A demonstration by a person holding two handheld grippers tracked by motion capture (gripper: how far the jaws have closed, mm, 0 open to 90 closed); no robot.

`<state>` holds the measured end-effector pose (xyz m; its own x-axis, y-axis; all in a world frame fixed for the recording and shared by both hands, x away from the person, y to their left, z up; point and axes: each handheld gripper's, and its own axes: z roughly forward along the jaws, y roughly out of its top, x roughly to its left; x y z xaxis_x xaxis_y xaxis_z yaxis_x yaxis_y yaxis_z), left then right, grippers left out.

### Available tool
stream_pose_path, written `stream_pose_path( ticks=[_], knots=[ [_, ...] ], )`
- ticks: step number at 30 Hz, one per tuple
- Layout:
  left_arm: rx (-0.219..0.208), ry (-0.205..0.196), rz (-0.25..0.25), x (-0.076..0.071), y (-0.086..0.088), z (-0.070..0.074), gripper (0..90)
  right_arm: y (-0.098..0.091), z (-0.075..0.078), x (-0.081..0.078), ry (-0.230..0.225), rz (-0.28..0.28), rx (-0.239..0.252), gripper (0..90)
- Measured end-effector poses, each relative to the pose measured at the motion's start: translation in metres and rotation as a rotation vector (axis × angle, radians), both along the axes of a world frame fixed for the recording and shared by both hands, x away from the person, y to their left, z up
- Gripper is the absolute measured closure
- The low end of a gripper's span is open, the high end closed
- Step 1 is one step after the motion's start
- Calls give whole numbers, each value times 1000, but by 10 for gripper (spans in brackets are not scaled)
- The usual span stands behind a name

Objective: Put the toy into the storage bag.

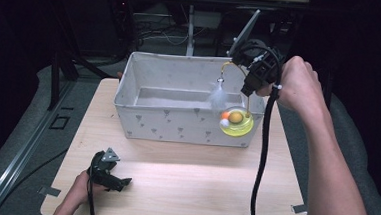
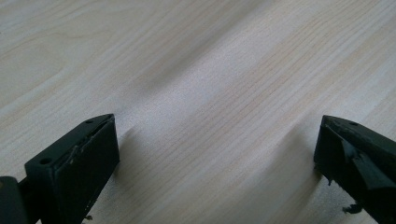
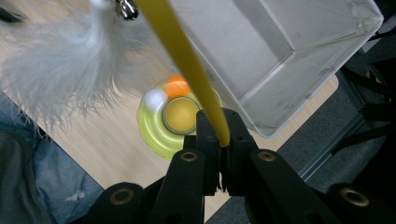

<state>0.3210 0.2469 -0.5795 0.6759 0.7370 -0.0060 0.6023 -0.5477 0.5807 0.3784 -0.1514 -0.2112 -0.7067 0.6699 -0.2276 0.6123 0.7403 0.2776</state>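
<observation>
A cat toy hangs in the air at the front right corner of the grey fabric box. It has a yellow-green round base holding an orange ball and a white ball. A thin yellow stalk rises from the base and carries a white feather. My right gripper is shut on that stalk, with the base dangling below the jaws. My left gripper rests low on the wooden table at the front left, open, with nothing between its jaws.
The box stands at the back of the table, open on top, its inside bare where I see it. Black frame legs and cables stand behind the table. The right gripper's cable hangs down across the table's right side.
</observation>
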Motion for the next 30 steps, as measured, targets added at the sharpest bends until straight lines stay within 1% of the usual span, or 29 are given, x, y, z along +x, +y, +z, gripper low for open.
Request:
stream_pose_path(
  ticks=[1, 3, 5, 6, 7, 8, 10, 13, 15, 16, 18, 20, 21, 22, 24, 25, 26, 27, 30],
  knots=[
    [0, -7, 1, 0, 0, 0, 1, 1, 2, 0, 1, 0, -1, 875],
    [0, -2, 0, -1, 1, 0, 1, 3, 7, 1, -4, 1, -7, 875],
    [-2, -8, 4, -1, 1, -1, 1, 3, 11, 2, -10, 2, -18, 875],
    [-2, -8, 4, -1, 1, -1, 1, 3, 11, 2, -10, 2, -18, 875],
    [-1, -7, 4, -1, 1, 0, 1, 3, 13, 3, -15, 3, -3, 875],
    [-1, -8, 4, -1, 1, 0, 1, 3, 15, 4, -15, -1, -11, 875],
    [0, -8, 3, -1, 1, 0, 1, 3, 18, 5, -21, -6, -4, 875],
    [1, -2, 1, -1, 1, 0, 1, 3, 20, 7, -28, -15, 3, 875],
    [3, -2, 0, -1, 1, 0, 1, 2, 20, 9, -34, -17, -4, 875],
    [3, -2, -1, 0, 1, 0, 0, 2, 20, 11, -35, -23, 5, 875],
    [3, -2, -3, 0, 1, 0, 0, 1, 21, 12, -32, -26, 0, 875],
    [5, -2, -3, 0, 1, 0, 0, 0, 22, 15, -51, -45, 14, 875],
    [4, -2, -2, -1, 1, 0, 0, -1, 24, 16, -51, -48, 5, 875],
    [3, -2, -1, -1, 1, 0, 0, -1, 25, 17, -60, -55, 4, 875],
    [1, -2, 0, -1, 1, 0, 0, -1, 27, 19, -72, -59, 13, 875],
    [2, -2, 0, -1, 1, 0, 0, -1, 28, 20, -82, -71, 20, 875],
    [2, -2, 0, -1, 1, 0, 0, -1, 28, 20, -82, -71, 20, 875],
    [-3, 0, 2, -1, 1, 0, 0, -2, 31, 23, -92, -71, 10, 875],
    [1, 0, 0, -1, 1, 0, 0, -2, 33, 27, -99, -82, 18, 875]
  ],
)
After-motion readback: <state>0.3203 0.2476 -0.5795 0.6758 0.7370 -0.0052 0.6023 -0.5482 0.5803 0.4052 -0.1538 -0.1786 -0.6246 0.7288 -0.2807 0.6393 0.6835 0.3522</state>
